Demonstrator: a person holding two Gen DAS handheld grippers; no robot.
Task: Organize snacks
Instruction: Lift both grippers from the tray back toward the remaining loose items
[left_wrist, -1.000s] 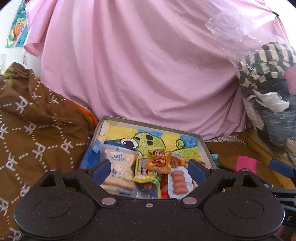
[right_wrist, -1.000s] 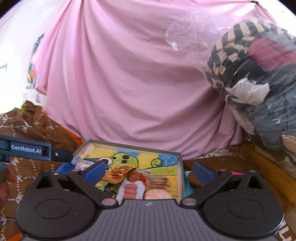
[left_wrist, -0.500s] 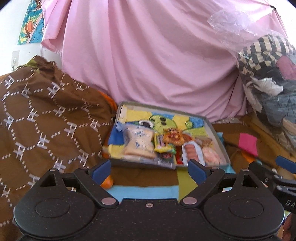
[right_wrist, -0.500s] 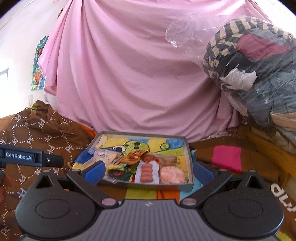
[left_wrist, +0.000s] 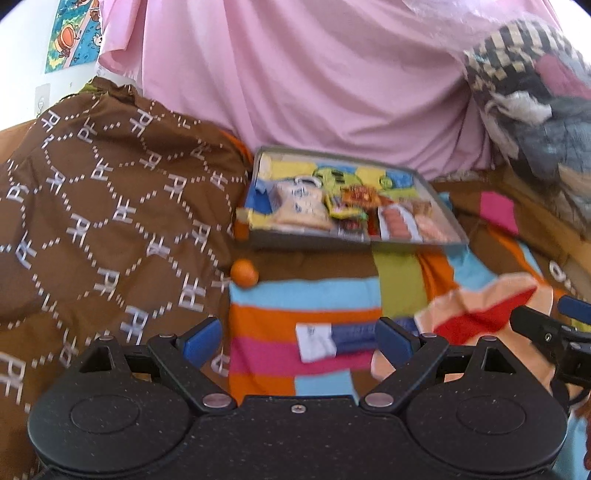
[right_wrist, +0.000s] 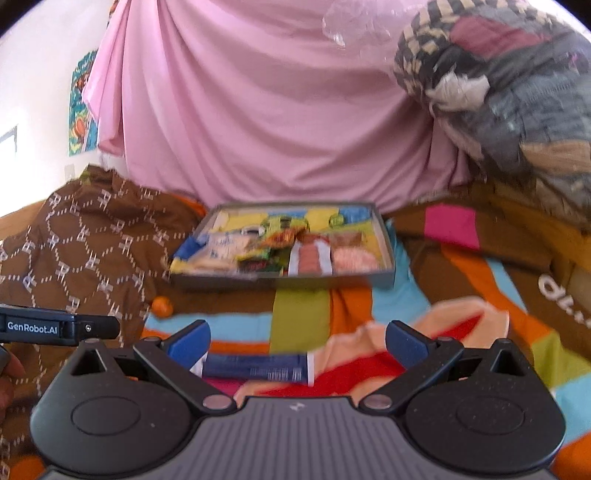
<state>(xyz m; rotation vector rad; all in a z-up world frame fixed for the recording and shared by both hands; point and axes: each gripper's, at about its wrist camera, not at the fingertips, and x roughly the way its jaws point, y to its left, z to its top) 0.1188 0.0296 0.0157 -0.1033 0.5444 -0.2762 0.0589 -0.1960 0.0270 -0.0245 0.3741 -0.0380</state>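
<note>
On the striped blanket (right_wrist: 303, 306) just ahead of both claws lies a blue-and-white snack packet (right_wrist: 258, 369), well short of the grey tray (right_wrist: 384, 275) that already holds several wrapped snacks. The right claw (right_wrist: 297, 345) is wide open and empty, its blue fingers (right_wrist: 188, 345) straddling the packet from above; the left claw (left_wrist: 297, 338) is likewise spread wide and holds nothing, with the same packet (left_wrist: 332, 341) between its tips. Picking this packet up looks like the step in hand. Only one claw should take it: lower until the pads bracket the flat wrapper across its narrow width, then close without snagging blanket folds. A small orange ball (left_wrist: 243, 272) sits near the tray's corner.
</note>
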